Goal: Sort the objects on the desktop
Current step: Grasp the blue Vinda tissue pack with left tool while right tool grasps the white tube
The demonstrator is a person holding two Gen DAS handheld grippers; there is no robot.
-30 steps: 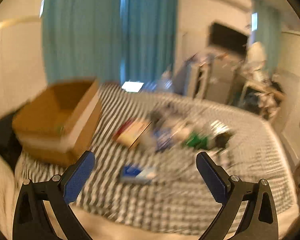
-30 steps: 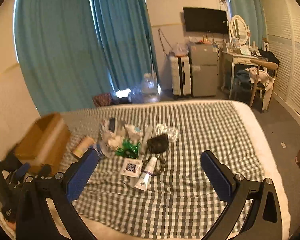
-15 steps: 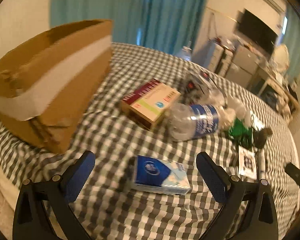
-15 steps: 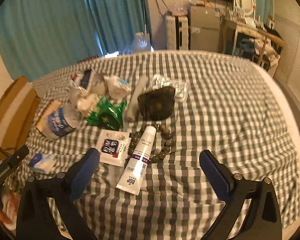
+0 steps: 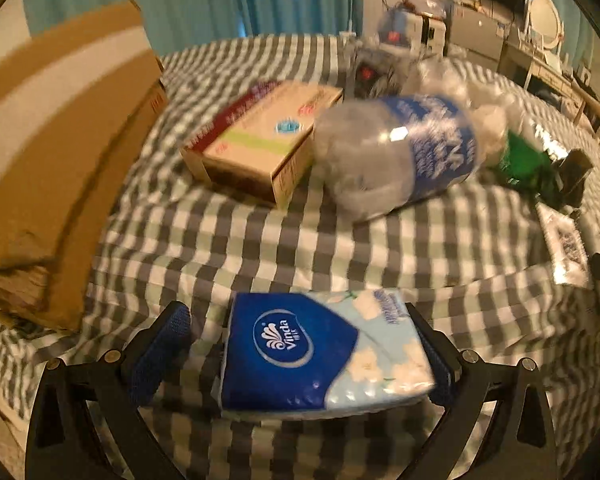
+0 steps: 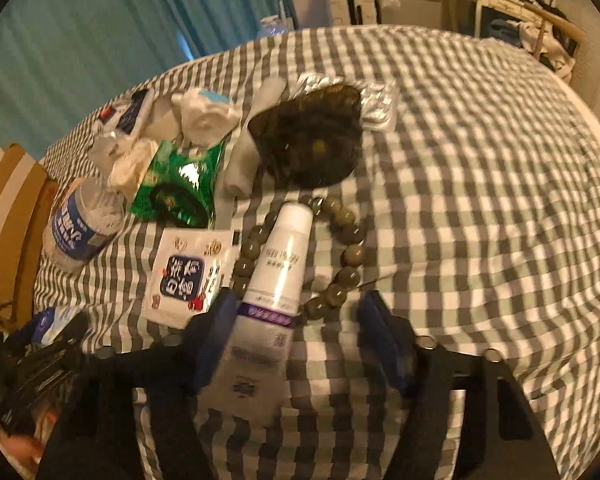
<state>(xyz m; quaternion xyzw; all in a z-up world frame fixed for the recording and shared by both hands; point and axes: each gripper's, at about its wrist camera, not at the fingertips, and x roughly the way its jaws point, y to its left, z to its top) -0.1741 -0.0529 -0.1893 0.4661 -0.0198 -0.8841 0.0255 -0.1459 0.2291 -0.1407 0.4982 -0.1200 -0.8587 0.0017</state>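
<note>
Lying lengthwise between closing right tool point(image 6: 300, 328), white tube point(image 6: 278, 268), cap pointing away

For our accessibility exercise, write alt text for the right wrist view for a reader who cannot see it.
The right gripper, its jaws closing, straddles a white tube lying on a checked bedspread. A bead bracelet loops around the tube; beyond lie a dark pouch, green packet and plastic bottle.

We cannot read the blurred print on the water bottle point(image 5: 400, 152). The cardboard box point(image 5: 60, 132) runs off the left edge. The white tube point(image 6: 274, 280) hides part of the bead bracelet point(image 6: 342, 256) (its lower text smears). The left gripper point(image 6: 40, 364) shows only as a dark blur.
</note>
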